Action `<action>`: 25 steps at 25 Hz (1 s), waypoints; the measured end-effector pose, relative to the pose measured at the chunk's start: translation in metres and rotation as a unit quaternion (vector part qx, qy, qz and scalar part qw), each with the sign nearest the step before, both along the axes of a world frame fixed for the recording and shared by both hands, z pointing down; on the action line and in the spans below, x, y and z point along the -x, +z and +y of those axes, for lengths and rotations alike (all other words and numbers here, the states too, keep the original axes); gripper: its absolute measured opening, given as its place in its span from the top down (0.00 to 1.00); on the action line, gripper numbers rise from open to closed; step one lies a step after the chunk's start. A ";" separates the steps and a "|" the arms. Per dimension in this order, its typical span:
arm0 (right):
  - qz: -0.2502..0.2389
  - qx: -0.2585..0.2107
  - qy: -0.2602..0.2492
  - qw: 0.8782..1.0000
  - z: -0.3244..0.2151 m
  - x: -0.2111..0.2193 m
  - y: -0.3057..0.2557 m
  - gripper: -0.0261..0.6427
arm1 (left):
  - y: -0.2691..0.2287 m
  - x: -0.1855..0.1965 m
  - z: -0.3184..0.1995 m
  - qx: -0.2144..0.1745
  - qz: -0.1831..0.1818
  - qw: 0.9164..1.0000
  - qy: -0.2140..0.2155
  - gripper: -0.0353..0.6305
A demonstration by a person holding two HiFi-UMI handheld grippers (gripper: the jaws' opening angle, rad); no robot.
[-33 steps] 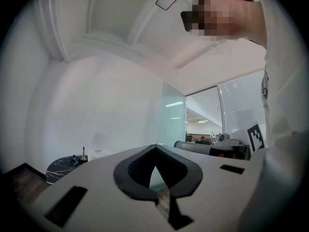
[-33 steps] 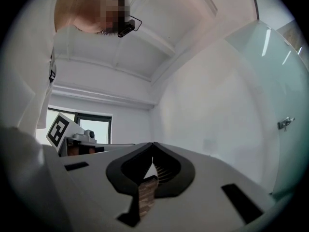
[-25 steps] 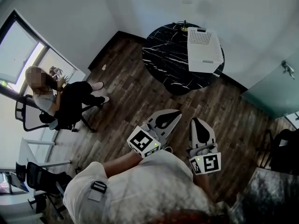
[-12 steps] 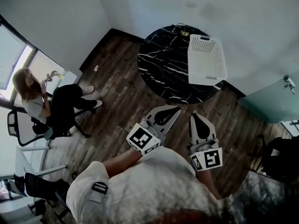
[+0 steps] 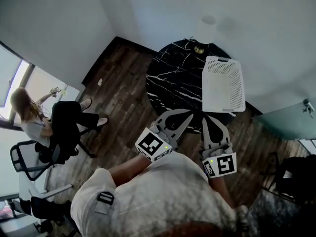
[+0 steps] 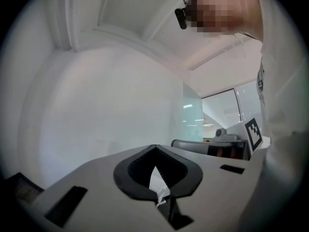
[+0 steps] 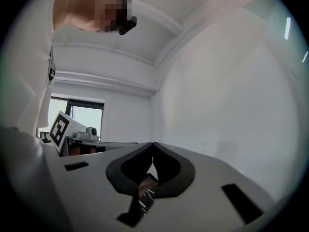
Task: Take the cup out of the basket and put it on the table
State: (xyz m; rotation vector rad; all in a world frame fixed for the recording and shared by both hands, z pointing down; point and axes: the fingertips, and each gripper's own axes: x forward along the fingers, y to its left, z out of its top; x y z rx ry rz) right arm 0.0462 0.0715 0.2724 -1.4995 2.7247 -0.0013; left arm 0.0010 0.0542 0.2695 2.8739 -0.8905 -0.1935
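Cup unseen in head view, likely inside basket [image 5: 223,84] on table [image 5: 173,78], well ahead; risk of tipping it on a blind reach. Left gripper view: left gripper [image 6: 154,146] pressed together, empty. Right gripper view: right gripper [image 7: 153,144] likewise; risk of knocking it unless spread first.

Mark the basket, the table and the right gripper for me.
basket [image 5: 223,90], head view, on its plain white side.
table [image 5: 173,78], head view, on the bare black marble top left of the basket.
right gripper [image 5: 206,120], head view, at the tip where its jaws meet.
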 end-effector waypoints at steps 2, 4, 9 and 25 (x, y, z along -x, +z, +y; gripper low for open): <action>-0.003 -0.002 0.006 1.000 -0.020 -0.001 0.002 0.95 | 0.000 -0.002 -0.022 -0.003 -0.001 1.000 0.006 0.94; -0.007 -0.002 0.013 1.000 -0.040 -0.004 0.005 0.95 | 0.002 -0.007 -0.043 -0.005 -0.003 1.000 0.012 0.94; -0.007 0.002 0.030 1.000 -0.070 -0.018 0.010 0.95 | 0.004 -0.018 -0.078 0.003 -0.007 1.000 0.016 0.94; 0.002 0.014 0.034 0.999 -0.076 -0.097 0.012 0.95 | 0.010 -0.081 -0.085 0.030 -0.011 0.999 -0.009 0.94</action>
